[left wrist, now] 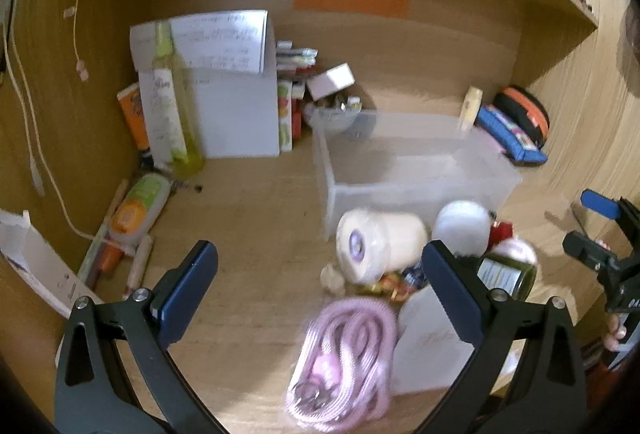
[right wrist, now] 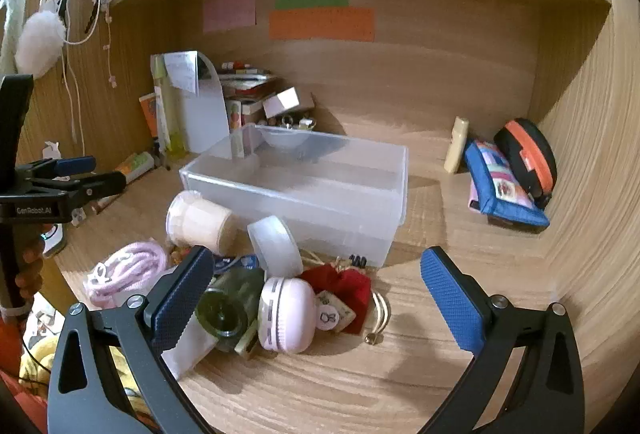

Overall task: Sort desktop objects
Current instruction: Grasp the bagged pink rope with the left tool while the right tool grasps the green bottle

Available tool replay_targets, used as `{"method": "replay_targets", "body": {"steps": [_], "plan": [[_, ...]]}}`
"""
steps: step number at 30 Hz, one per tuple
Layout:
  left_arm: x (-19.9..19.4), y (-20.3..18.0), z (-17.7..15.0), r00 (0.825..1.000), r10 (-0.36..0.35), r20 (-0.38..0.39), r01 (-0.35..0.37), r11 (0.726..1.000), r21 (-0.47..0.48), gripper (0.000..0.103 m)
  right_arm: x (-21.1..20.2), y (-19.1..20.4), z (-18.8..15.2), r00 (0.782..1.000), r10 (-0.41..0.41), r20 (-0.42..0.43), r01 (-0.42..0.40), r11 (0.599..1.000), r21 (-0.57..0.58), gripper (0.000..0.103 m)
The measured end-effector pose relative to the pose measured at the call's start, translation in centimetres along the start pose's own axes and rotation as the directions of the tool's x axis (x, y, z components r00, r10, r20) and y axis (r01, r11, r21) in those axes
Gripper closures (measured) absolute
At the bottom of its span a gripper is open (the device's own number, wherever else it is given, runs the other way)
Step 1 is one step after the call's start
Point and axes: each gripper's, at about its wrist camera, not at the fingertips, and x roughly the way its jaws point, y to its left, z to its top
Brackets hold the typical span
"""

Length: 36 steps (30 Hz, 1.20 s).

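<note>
We hold both grippers, left (left wrist: 320, 286) and right (right wrist: 316, 294), spread wide, gripping nothing. The clutter sits just in front of the clear bin (right wrist: 304, 189): pink cable (right wrist: 128, 270), green jar (right wrist: 230, 308), pink case (right wrist: 286, 314).

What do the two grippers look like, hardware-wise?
Both match: black Y-shaped frames with silver screws and blue textured finger pads. The left gripper shows white "GenRobot.AI" lettering on its black body in the right wrist view. The right gripper shows no marking. No cables visible.
</note>
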Motion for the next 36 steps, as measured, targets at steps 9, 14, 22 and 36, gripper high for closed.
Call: {"method": "replay_targets", "body": {"steps": [9, 14, 22, 36], "plan": [[1.4, 1.6, -4.0, 0.988, 0.003, -0.151, 0.001, 1.0, 0.022, 0.0, 1.6, 0.3, -2.3, 0.995, 0.049, -0.087, -0.047, 0.998, 0.031, 0.0], [2.4, 1.8, -6.4, 0.97, 0.007, -0.242, 0.009, 0.998, 0.064, 0.0, 2.2, 1.3, -3.0, 0.986, 0.123, -0.116, -0.118, 0.992, 0.052, 0.001], [1.5, 0.8, -8.3, 0.957, -0.093, -0.273, 0.124, 0.987, 0.097, 0.0, 3.2, 4.4, -3.3, 0.986, 0.097, -0.133, -0.105, 0.993, -0.049, 0.017], [5.3, 1.0, -7.7, 0.951, -0.098, -0.294, 0.14, 0.983, 0.123, 0.0, 2.7, 6.8, -2.6, 0.995, 0.03, -0.1, -0.047, 0.983, -0.176, 0.035]]}}
